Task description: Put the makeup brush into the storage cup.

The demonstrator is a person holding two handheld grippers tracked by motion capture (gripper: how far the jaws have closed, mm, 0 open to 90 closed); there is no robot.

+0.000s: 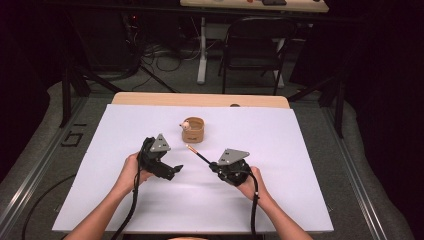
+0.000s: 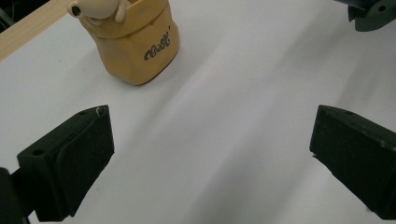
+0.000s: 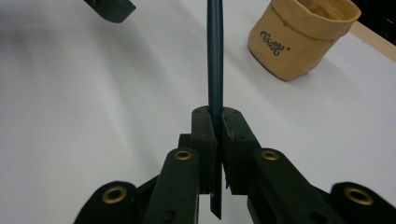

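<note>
Bare forearms; black left gripper (image 1: 176, 170) and right gripper (image 1: 214, 165), each with grey three-cornered plate, trailing black cable, brass-ringed screw holes behind the jaws.

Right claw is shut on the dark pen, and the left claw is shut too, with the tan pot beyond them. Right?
Not quite: the left claw is open, as the left gripper view shows. The right claw is shut on the dark pen, tan pot beyond.

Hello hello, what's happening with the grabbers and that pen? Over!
Right gripper shut on dark pen. Left gripper open, empty. Tan cup ahead, upright. Path clear, over.
</note>
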